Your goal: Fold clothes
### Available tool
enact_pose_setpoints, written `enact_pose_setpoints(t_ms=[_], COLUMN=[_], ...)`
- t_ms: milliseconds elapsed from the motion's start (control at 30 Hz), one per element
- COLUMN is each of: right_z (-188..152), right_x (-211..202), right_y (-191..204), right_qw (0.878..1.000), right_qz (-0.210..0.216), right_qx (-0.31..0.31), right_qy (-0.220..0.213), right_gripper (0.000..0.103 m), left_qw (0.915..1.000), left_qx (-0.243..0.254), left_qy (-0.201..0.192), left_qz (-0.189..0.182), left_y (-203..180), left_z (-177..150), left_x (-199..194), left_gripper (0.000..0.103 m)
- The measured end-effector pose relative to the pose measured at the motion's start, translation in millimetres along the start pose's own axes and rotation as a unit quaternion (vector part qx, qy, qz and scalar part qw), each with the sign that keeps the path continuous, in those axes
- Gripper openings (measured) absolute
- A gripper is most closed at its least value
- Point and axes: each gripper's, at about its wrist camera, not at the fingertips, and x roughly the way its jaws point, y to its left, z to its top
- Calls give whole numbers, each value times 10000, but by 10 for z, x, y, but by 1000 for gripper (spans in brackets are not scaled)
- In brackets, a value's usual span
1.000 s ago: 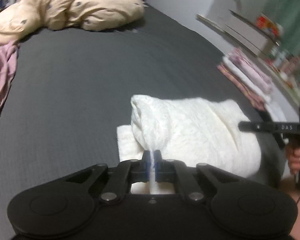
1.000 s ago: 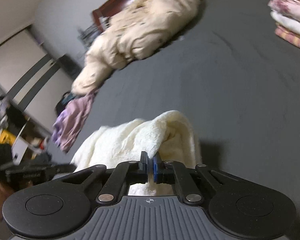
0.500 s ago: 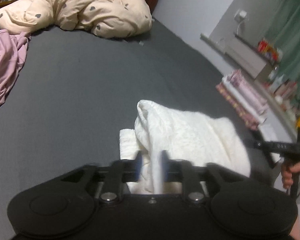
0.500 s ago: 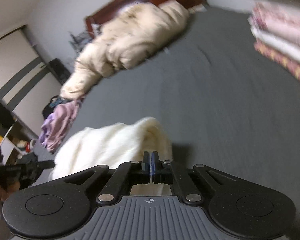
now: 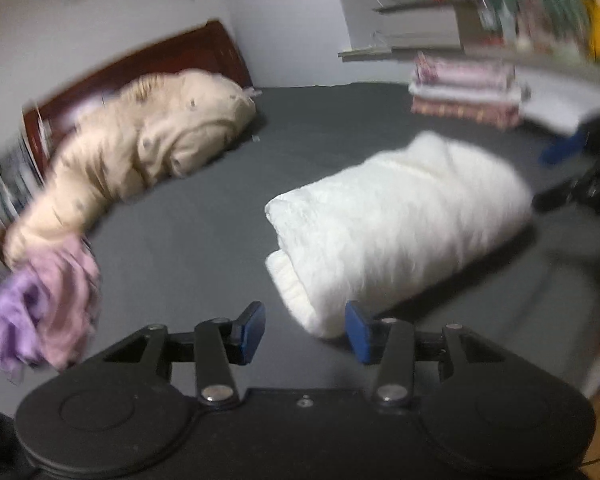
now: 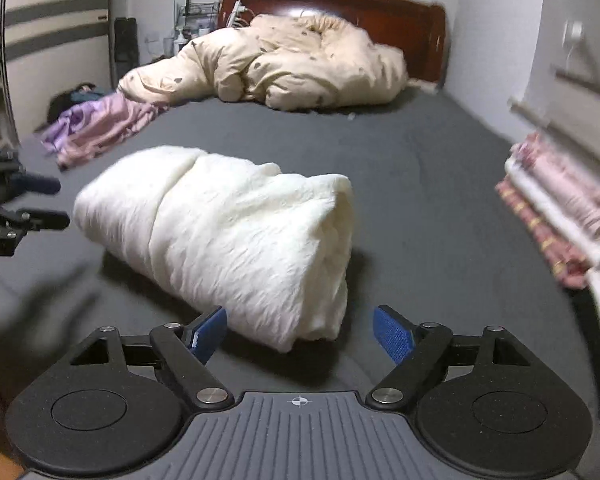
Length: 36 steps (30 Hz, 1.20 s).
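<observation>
A white fluffy garment point(image 5: 400, 216) lies on the dark grey bed sheet point(image 6: 400, 184) as a thick folded bundle point(image 6: 228, 240). My left gripper point(image 5: 305, 330) hangs just short of the bundle's near corner. Its jaws are opening, and the blue pads point(image 5: 252, 330) touch no cloth. My right gripper point(image 6: 300, 336) stands at the bundle's other end, jaws opening wide. That end shows between the pads point(image 6: 394, 336), but they do not press on it. The left gripper point(image 6: 56, 203) also shows at the left edge of the right wrist view.
A crumpled beige duvet point(image 6: 284, 68) lies against the dark wooden headboard point(image 6: 340, 0). A purple-pink garment point(image 6: 100, 128) sits in a heap at the bed's left side. A stack of folded clothes point(image 6: 556, 216) stands at the right edge, below wall shelves point(image 5: 440, 40).
Both grippers were shut on the white garment's edge and have let go. Both have opened, swung round and drawn back. The garment now rests on the bed as a folded bundle.
</observation>
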Motion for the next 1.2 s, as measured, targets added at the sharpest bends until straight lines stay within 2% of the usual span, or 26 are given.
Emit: enact_pose_setpoints(t_ms=[33, 67, 200, 367, 400, 433, 467, 500, 600, 700, 733, 900, 1033, 1133, 1200], right_z=[-43, -78, -187, -207, -199, -195, -193, -198, -221, -231, -230, -194, -127, -103, -84], right_x=[15, 45, 180, 241, 244, 244, 242, 239, 256, 280, 284, 267, 235, 264, 259], right_y=[78, 133, 244, 352, 361, 369, 377, 389, 388, 363, 353, 313, 246, 217, 189], right_qw=[9998, 9995, 9983, 9970, 9968, 9966, 9962, 9953, 9947, 9964, 9966, 9968, 9950, 9914, 9916], right_qz=[-179, -315, -471, -602, -594, -594, -645, -736, -795, -648, -630, -647, -779, -866, -789], right_qx=[-18, -2, 342, 310, 299, 275, 221, 142, 45, 57, 65, -127, -429, -907, -963], right_qy=[-24, -40, -37, -382, -444, -499, -549, -609, -643, -549, -522, -460, -461, -380, -354], right_gripper=[47, 44, 44, 43, 41, 32, 24, 22, 22, 20, 5, 4, 3, 3, 4], left_qw=[9999, 9998, 9986, 9969, 9964, 9957, 9946, 9934, 9903, 9880, 9876, 9846, 9850, 9879, 9902], left_qx=[67, 107, -12, -298, -398, -572, -730, -859, -1135, -1256, -1249, -1119, -1023, -968, -1032], left_qy=[-22, -20, -96, -5, 23, 34, 44, 52, 77, 10, -28, -265, -354, -369, -433], left_qz=[86, 161, 513, 721, 744, 731, 730, 752, 802, 902, 950, 1315, 1347, 1158, 837], left_y=[-62, -130, -313, -406, -411, -401, -388, -372, -346, -344, -354, -384, -259, -162, -137], left_z=[-30, -51, -96, -129, -135, -140, -147, -157, -196, -229, -228, -189, -108, -48, -30], left_x=[17, 45, 121, 219, 239, 254, 268, 281, 305, 286, 273, 213, 219, 225, 177], left_gripper=[41, 38, 36, 35, 33, 31, 27, 22, 7, 2, 2, 0, 0, 0, 1])
